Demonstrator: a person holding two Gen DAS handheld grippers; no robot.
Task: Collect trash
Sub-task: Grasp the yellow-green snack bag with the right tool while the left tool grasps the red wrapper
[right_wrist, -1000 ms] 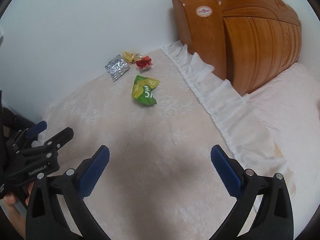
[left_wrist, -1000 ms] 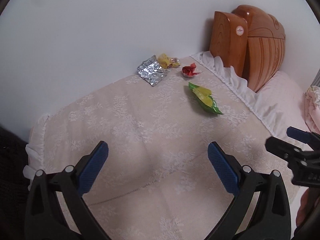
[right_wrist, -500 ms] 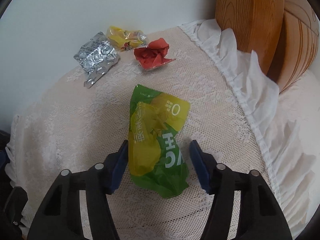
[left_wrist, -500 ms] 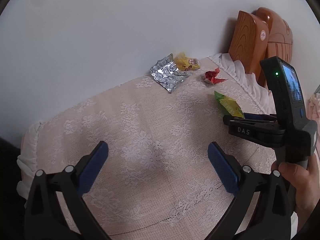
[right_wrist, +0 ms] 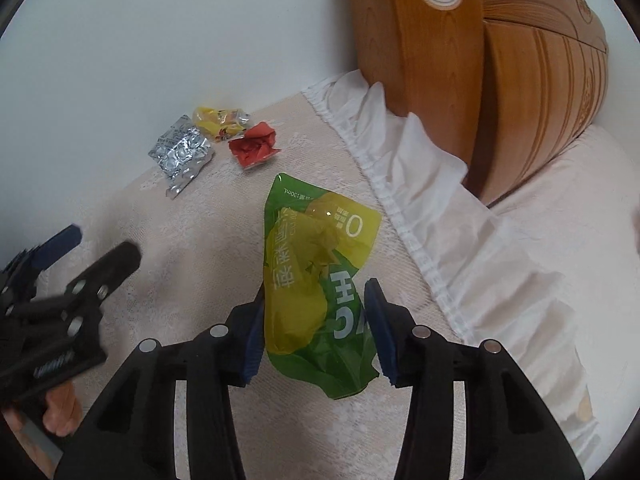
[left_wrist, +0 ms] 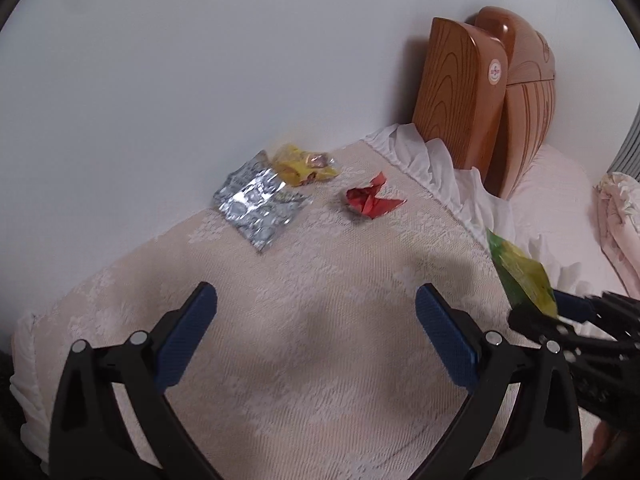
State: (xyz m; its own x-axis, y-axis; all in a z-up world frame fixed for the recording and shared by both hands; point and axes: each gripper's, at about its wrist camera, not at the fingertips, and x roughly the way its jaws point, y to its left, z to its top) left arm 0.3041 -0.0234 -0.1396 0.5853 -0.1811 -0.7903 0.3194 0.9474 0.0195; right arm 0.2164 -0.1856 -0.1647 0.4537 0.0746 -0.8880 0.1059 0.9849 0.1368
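Crumpled green-and-yellow plastic snack pouch (right_wrist: 316, 280) — pinched at its lower half between the blue pads of the right gripper (right_wrist: 318, 328), above the pale lace-patterned cloth (right_wrist: 200, 248). At the pouch's 11 o'clock: red crumpled wrapper (right_wrist: 256, 147), yellow candy wrapper (right_wrist: 218, 121), silver foil blister pack (right_wrist: 181, 155) — clustered by the white wall (right_wrist: 120, 40). Left gripper (left_wrist: 316, 332): fingers spread wide, holding nothing. Carved wooden headboard (right_wrist: 480, 60) at 1 o'clock.

Right gripper (right_wrist: 316, 320) clamped on green pouch (right_wrist: 316, 276); left gripper (left_wrist: 316, 332) wide apart, gripping nothing.
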